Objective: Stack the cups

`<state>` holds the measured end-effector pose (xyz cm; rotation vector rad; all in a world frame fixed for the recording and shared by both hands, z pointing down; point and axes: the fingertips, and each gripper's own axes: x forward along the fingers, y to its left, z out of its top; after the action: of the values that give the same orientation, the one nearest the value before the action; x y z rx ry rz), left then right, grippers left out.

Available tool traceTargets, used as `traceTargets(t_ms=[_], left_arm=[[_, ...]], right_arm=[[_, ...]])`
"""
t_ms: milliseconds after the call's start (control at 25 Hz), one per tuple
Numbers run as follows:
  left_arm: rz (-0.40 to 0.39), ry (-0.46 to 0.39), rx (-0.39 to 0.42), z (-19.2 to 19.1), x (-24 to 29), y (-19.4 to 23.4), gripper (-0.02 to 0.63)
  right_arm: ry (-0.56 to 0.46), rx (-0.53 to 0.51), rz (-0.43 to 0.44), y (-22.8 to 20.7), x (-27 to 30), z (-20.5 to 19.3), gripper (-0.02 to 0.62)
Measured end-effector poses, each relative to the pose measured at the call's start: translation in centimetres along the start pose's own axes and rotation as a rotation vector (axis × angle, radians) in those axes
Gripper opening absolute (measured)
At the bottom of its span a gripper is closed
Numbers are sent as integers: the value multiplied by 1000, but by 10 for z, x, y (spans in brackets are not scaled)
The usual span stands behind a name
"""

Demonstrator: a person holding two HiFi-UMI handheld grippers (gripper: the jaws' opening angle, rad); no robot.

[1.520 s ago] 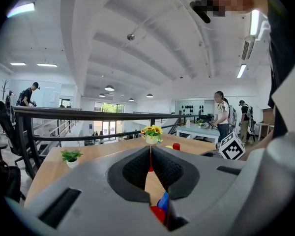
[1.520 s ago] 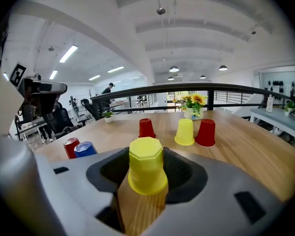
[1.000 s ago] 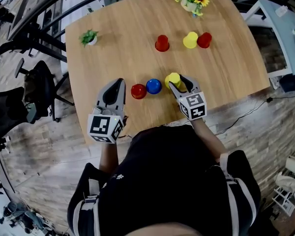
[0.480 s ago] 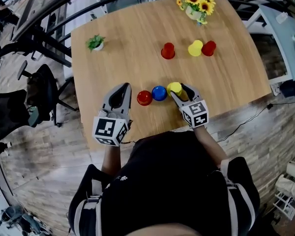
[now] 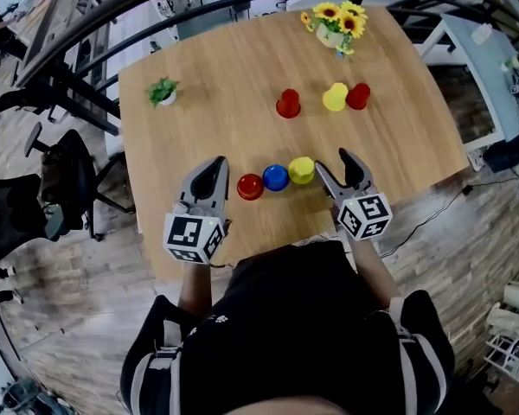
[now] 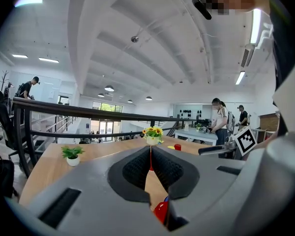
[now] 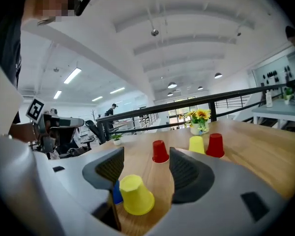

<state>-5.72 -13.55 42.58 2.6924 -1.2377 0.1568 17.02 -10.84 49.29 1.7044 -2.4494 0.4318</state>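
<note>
Cups stand upside down on the light wooden surface [image 5: 199, 67]. Near its front edge, a red plastic cup [image 5: 250, 186], a blue plastic cup [image 5: 275, 177] and a yellow plastic cup [image 5: 301, 169] sit close together in a row. The right gripper [image 5: 333, 162] is spread wide and holds nothing, with the yellow plastic cup just beside its left jaw, unclamped. The left gripper [image 5: 216, 164] is closed on nothing, just left of the red plastic cup. Farther back, a second red cup [image 5: 287, 103] stands alone, near a second yellow cup [image 5: 334, 97] that has a third red cup [image 5: 357, 96] right beside it.

Open table [image 5: 264, 137] beyond blue cup [image 5: 275, 176]
</note>
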Motion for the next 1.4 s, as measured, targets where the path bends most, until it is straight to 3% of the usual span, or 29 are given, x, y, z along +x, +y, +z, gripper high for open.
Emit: traceTargets(t_ms=[240,520,800,1080,1400], left_arm=[[67,3,-2,8,1,5,14],[182,13,-15,10,2,12,14],[320,41,-16,12,-12,16,14],[447,80,-23,8,-39,21,14],[536,122,-2,2,-61,15,14]], right_arm=[[-21,-36,-11,-36,29,33,285],[3,-96,83,-47,80,55,284],[116,-134,222,-36,140,29,284],[160,-145,211,-40,180,9,284],[182,-175,203,-47,206,-4,276]])
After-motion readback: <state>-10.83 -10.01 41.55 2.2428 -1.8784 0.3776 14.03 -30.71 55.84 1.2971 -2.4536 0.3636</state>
